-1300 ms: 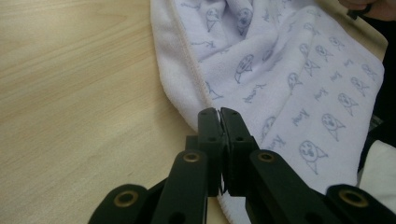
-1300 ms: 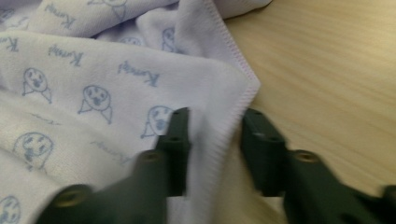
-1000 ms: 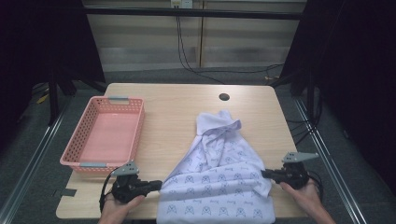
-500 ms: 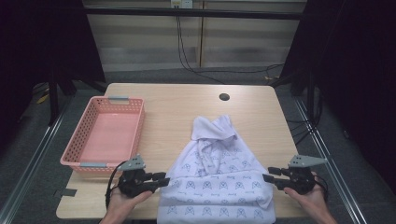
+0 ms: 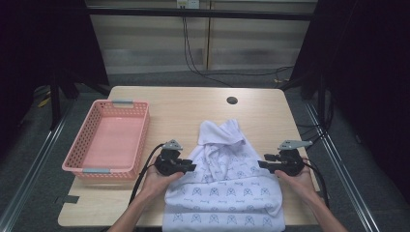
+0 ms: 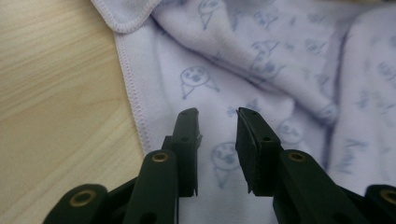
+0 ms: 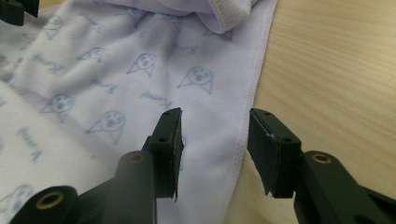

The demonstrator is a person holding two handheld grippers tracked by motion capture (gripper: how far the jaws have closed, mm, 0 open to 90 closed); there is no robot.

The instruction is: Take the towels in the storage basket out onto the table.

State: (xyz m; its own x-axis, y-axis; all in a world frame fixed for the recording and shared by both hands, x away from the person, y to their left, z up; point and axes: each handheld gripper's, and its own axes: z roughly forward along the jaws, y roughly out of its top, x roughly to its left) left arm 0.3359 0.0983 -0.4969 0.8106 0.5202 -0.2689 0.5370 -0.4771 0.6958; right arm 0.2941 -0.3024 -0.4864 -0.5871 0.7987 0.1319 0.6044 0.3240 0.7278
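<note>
With both sets of fingers just opened and gripping nothing, my left gripper [image 5: 186,167] and right gripper [image 5: 263,165] flank the half-folded printed garment [image 5: 225,193]; its crumpled top remains unfolded.

Left tool [image 5: 189,167] and right tool [image 5: 261,164] low, facing inward, jaws apart, just opened, nothing gripped.

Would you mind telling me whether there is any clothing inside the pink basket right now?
No, the pink basket shows only its bare floor in the high view, while the printed garment lies on the table beside it.
</note>
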